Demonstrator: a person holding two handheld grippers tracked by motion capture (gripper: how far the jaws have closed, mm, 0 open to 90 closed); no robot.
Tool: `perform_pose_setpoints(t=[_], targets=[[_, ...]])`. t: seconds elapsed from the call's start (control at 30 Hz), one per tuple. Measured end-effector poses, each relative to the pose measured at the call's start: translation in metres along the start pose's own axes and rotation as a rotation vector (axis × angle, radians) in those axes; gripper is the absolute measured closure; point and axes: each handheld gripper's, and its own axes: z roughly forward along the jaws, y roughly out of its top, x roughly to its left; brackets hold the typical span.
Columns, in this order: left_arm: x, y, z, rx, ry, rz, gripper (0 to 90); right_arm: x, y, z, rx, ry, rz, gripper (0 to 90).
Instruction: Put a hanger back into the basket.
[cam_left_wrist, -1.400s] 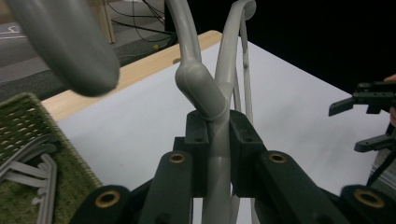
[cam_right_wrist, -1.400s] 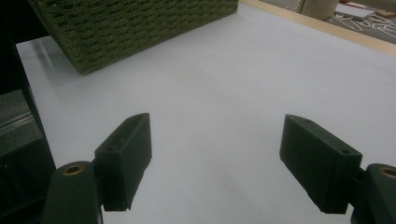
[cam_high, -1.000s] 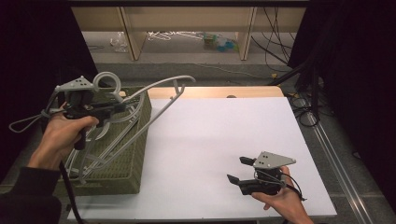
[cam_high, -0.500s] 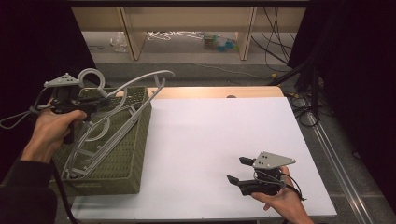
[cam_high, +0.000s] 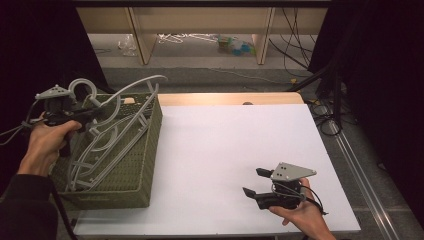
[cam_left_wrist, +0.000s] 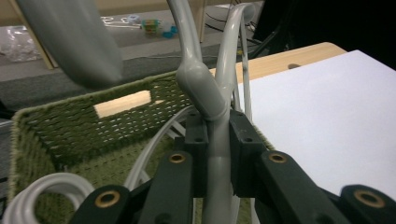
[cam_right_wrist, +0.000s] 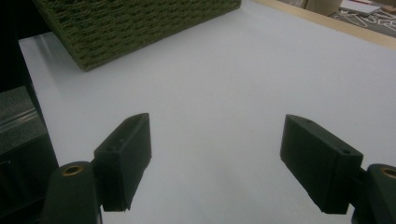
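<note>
A green woven basket (cam_high: 149, 150) stands on the left of the white table (cam_high: 230, 140), with several white plastic hangers (cam_high: 107, 150) lying in it. My left gripper (cam_high: 93, 114) is above the basket's far left corner, shut on the neck of one white hanger (cam_high: 136, 87), whose arm sticks up past the basket's far rim. In the left gripper view the jaws of my left gripper (cam_left_wrist: 217, 135) clamp that hanger's neck (cam_left_wrist: 201, 86) over the basket (cam_left_wrist: 70, 121). My right gripper (cam_high: 254, 182) rests at the table's near right, open, nothing between its fingers (cam_right_wrist: 125, 158).
A strip of bare wood (cam_high: 225, 98) runs along the table's far edge. Cables (cam_high: 320, 75) hang at the far right. Beyond the table is a low shelf (cam_high: 200, 20) with clutter on the floor under it. The basket's corner (cam_right_wrist: 140, 28) lies far ahead of my right gripper.
My left hand has carried the held hanger left and downward, so it sits lower over the basket. The right hand has stayed put.
</note>
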Motion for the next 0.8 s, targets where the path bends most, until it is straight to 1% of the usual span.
perform_pose_setpoints(t=[0.07,0.2,0.3,0.5,0.53,0.6,0.67,0.7,0.8], targets=[[0.005,-0.003,0.0,-0.011,0.009,-0.008,79.6,0.0,0.0,0.0,0.003,0.002,0.004,25.7],[0.013,-0.009,0.001,-0.011,0.022,-0.025,79.6,0.0,0.0,0.0,0.002,0.002,0.001,25.7],[0.015,-0.014,0.002,0.009,0.033,-0.008,79.6,0.0,0.0,0.0,0.002,0.002,0.001,25.7],[0.02,-0.022,0.002,0.026,0.043,-0.006,79.6,0.0,0.0,0.001,0.007,0.004,-0.001,25.7],[0.021,-0.024,0.002,0.024,0.044,-0.014,79.5,0.0,0.0,0.001,0.008,0.004,-0.001,25.7],[0.023,-0.025,0.001,0.015,0.058,-0.026,79.5,0.0,-0.001,0.001,0.01,0.005,0.0,25.7],[0.024,-0.027,0.002,0.027,0.063,-0.028,79.6,0.0,-0.001,0.002,0.01,0.007,0.0,25.8],[0.025,-0.028,0.002,0.042,0.07,-0.019,79.6,0.0,-0.001,0.002,0.012,0.007,-0.001,25.7],[0.026,-0.032,0.003,0.054,0.077,-0.02,79.6,0.0,-0.001,0.002,0.017,0.008,0.002,25.8]])
